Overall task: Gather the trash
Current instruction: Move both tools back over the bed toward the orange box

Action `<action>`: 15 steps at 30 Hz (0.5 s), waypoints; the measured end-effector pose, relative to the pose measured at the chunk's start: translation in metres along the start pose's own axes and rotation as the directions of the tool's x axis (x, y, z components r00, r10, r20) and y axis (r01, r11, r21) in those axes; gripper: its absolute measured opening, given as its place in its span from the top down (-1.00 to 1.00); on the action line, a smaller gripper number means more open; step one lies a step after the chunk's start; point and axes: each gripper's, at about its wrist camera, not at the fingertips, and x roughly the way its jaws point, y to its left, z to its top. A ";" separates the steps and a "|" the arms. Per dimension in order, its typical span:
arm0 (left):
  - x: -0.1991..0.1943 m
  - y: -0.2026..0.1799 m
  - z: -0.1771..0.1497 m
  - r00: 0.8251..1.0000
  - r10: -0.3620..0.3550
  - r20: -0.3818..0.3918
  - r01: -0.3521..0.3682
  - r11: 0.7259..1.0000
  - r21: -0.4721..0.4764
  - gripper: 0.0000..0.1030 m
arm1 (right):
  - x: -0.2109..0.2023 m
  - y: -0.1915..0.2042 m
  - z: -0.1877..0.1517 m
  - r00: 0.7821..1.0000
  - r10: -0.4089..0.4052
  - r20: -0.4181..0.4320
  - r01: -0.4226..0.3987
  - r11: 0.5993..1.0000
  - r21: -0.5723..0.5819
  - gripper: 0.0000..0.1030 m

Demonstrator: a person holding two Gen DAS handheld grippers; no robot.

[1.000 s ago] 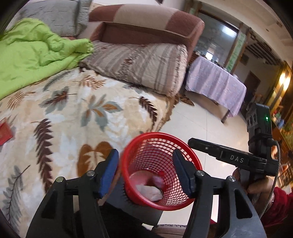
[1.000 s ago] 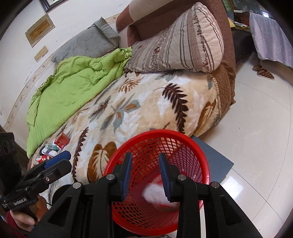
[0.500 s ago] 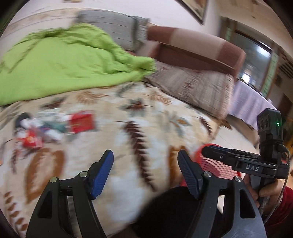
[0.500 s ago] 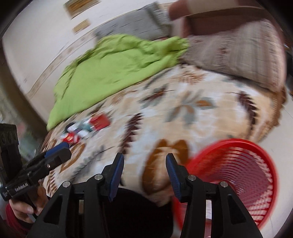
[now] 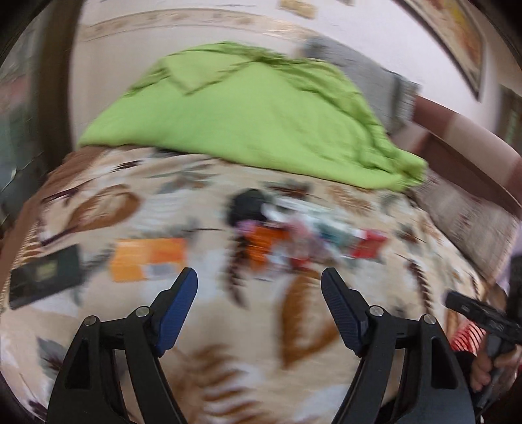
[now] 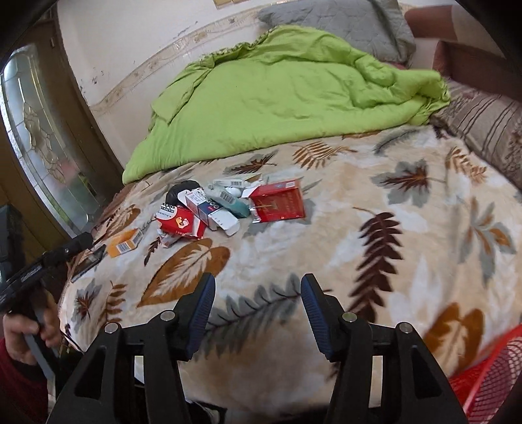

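A heap of trash lies on the leaf-patterned blanket (image 6: 375, 208): a red carton (image 6: 280, 204), a red-and-white packet (image 6: 181, 221), a white-and-blue box (image 6: 212, 212), a teal tube (image 6: 233, 202), a black lump (image 6: 179, 192) and, apart to the left, an orange box (image 6: 125, 243). My right gripper (image 6: 257, 306) hangs over the blanket short of the heap, jaws opening, nothing between them. In the blurred left wrist view my left gripper (image 5: 259, 306) is also opening and empty, with the heap (image 5: 306, 234) and the orange box (image 5: 146, 257) ahead. The red mesh basket (image 6: 489, 368) sits at lower right.
A crumpled green quilt (image 6: 277, 94) covers the back of the bed, with a grey pillow (image 6: 339, 22) and a striped pillow (image 6: 486, 130) beyond. A dark flat object (image 5: 42, 277) lies near the bed's left end. A glass-panelled door (image 6: 42, 137) stands at left.
Both grippers swung left from the red basket to the bed, and their jaws widened. The basket has slid to the right edge; the heap of packets has come into view.
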 end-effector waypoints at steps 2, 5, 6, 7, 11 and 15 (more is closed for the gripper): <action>0.012 0.032 0.009 0.999 0.032 -0.019 -0.033 0.998 -0.055 -0.50 | 0.008 0.000 0.001 1.000 -0.001 -0.013 0.001 1.000 0.009 -0.14; 0.037 0.068 0.025 0.997 0.062 -0.037 -0.066 0.992 -0.112 -0.50 | 0.010 -0.005 0.001 0.999 0.032 -0.008 -0.032 0.998 0.048 -0.15; 0.046 0.075 0.030 0.997 0.072 -0.040 -0.076 0.990 -0.118 -0.50 | 0.011 -0.007 0.001 0.999 0.037 -0.012 -0.036 0.998 0.059 -0.15; 0.056 0.085 0.035 0.995 0.088 -0.042 -0.093 0.988 -0.125 -0.50 | 0.011 -0.008 0.000 0.999 0.038 -0.015 -0.037 0.997 0.063 -0.15; 0.097 0.126 0.050 0.992 0.089 -0.091 -0.106 0.971 -0.213 -0.50 | 0.007 -0.011 -0.001 1.000 0.026 -0.002 -0.026 0.997 0.070 -0.15; 0.123 0.157 0.047 0.987 -0.005 -0.158 -0.055 0.928 -0.369 -0.50 | 0.005 -0.018 -0.001 1.000 0.020 0.011 -0.021 0.995 0.098 -0.15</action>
